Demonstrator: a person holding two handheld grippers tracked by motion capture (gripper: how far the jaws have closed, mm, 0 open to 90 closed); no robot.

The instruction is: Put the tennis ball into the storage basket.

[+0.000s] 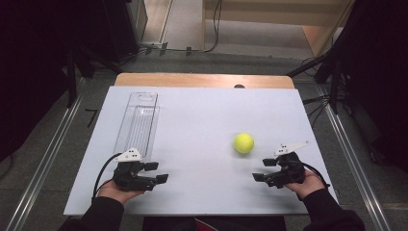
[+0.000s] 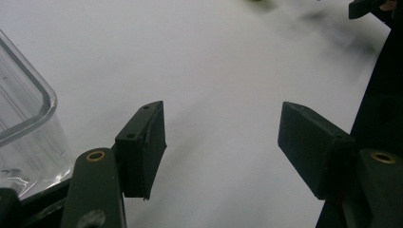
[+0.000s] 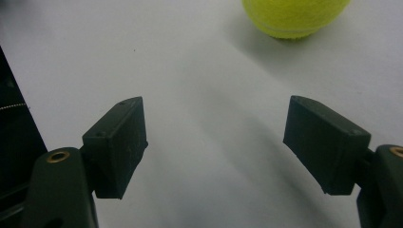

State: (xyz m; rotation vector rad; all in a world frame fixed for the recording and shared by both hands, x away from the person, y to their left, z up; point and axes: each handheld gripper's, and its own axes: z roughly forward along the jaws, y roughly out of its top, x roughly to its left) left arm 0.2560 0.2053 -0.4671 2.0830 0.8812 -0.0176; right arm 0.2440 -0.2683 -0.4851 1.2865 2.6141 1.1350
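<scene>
A yellow-green tennis ball [image 1: 244, 143] rests on the white table [image 1: 202, 125], right of centre. The ball [image 3: 294, 16] lies just ahead of my right gripper [image 3: 216, 137], a little to its right. That right gripper [image 1: 264, 169] is open and holds nothing, lying near the table's front right. A clear plastic tray [image 1: 138, 122] lies lengthwise at the left. My left gripper [image 1: 157, 172] is open and holds nothing too, just in front of the tray's near end. The tray's rounded corner [image 2: 28, 104] sits beside my left gripper [image 2: 221, 142].
The table's far wooden edge [image 1: 202, 80] runs across the back. Metal rails [image 1: 43, 163] flank the table on both sides. Dark stands and cables [image 1: 327, 72] are beyond the right corner. Black fabric lies past the table's edge [image 2: 380, 95] in the left gripper view.
</scene>
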